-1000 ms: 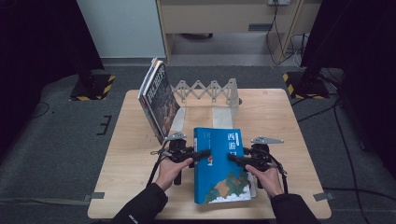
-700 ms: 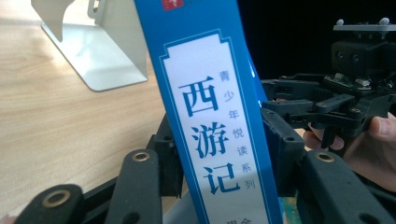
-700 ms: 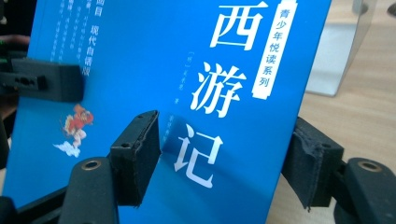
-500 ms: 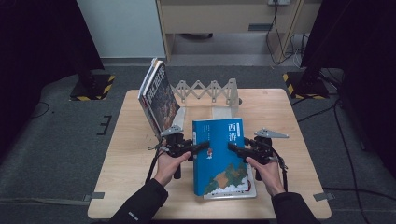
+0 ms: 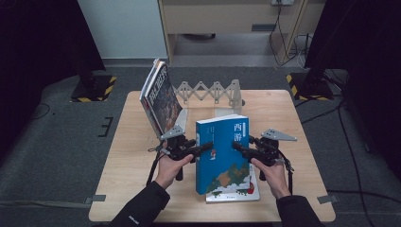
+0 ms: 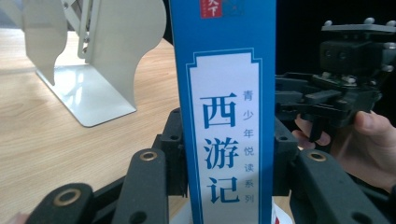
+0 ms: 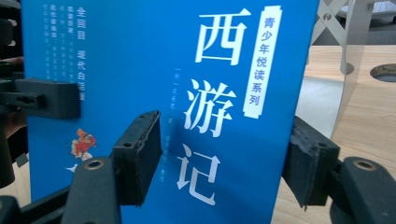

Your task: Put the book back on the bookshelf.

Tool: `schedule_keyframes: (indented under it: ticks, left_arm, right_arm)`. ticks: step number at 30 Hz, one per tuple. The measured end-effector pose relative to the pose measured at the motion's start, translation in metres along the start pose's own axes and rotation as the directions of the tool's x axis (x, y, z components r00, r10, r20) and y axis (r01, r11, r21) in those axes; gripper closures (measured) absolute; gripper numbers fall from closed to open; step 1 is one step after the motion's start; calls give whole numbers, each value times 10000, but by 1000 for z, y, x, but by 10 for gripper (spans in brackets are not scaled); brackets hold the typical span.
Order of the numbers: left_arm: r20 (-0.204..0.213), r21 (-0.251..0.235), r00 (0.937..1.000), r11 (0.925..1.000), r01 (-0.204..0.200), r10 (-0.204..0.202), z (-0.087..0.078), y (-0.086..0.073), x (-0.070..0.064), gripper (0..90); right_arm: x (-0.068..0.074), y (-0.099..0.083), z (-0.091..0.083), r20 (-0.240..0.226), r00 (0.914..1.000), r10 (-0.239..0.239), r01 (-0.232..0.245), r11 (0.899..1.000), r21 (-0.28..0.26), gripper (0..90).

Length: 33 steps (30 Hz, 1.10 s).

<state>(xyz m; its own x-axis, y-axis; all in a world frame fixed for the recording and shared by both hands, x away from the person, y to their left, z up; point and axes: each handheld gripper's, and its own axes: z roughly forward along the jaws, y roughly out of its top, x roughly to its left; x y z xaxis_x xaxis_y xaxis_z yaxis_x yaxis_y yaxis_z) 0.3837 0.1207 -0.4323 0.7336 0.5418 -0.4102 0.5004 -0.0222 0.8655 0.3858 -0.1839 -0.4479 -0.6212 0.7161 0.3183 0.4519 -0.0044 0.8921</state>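
Both grippers clamp the blue book [image 5: 222,153] upright near the table's [image 5: 127,156] front edge: left gripper [image 5: 201,149] jaws closed across the spine, right gripper [image 5: 239,147] jaws pinching front and back cover. Keep both grips level and the book vertical, lift clear of the flat book [image 5: 234,191] underneath, then carry it back to the white bookend [image 5: 227,92] beside the leaning books [image 5: 161,97]. Book is a glossy blue paperback with white Chinese title.
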Motion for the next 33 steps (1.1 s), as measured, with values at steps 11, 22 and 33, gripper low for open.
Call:
schedule_keyframes:
  ticks: [11,22,33]
  left_arm:
    - [59,48,9996,9996,-264,264,0,-2,-2,600]
    - [25,41,10000,10000,-9,8,-1,-3,1,599]
    - [34,-444,9978,9968,-665,667,-8,8,-6,606]
  right_arm:
    - [-8,-12,4,-380,9992,108,-98,9996,265,285]
    - [-9,-23,11,-606,9965,570,-498,9922,1144,329]
    - [-6,-7,4,-687,9971,334,-343,9994,-108,416]
